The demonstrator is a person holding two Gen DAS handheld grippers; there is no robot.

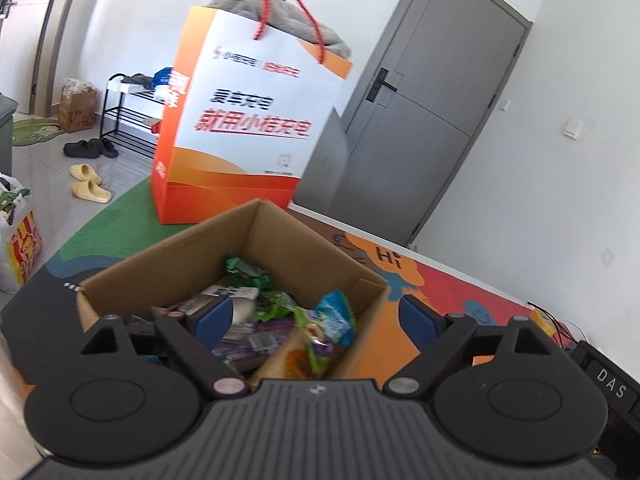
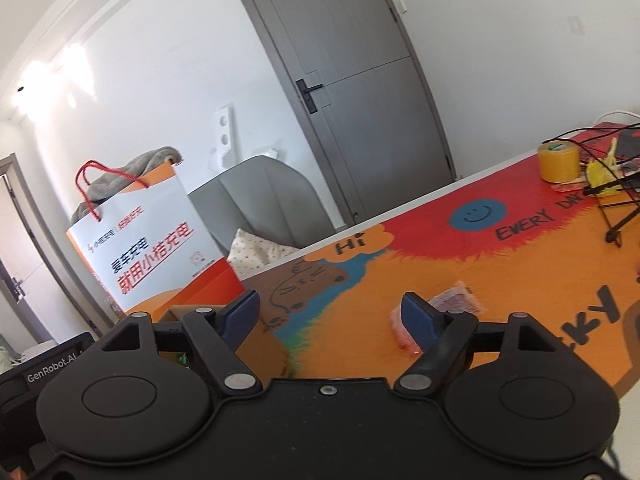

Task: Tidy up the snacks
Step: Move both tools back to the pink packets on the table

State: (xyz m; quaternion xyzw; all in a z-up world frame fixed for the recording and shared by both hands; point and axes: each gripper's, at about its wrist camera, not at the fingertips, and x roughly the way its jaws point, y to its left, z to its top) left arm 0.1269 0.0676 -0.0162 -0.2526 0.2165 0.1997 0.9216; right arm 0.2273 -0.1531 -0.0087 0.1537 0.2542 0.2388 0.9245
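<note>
Left-wrist view first: my left gripper [image 1: 314, 320] hangs over the open cardboard box [image 1: 168, 270], jaws spread wide with nothing between them. Its one blue pad [image 1: 214, 317] sits above the box interior, the other outside the box's near corner, over the mat [image 1: 448, 276]. Snack packets [image 1: 280, 320] lie heaped in the box, directly ahead of and below the jaws; a blue-and-white one [image 1: 338, 316] leans against the box wall nearest the outer pad. Beyond the box stands an orange-and-white paper bag [image 1: 248, 120]. Right-wrist view: my right gripper [image 2: 332, 312] is also spread and empty, held above the colourful mat [image 2: 500, 276]. A pink snack packet [image 2: 456, 300] lies on the mat just behind one pad, partly hidden by it. The box corner [image 2: 180, 314] shows behind the opposite finger. Far ahead, a yellow tape roll [image 2: 558, 162].
</note>
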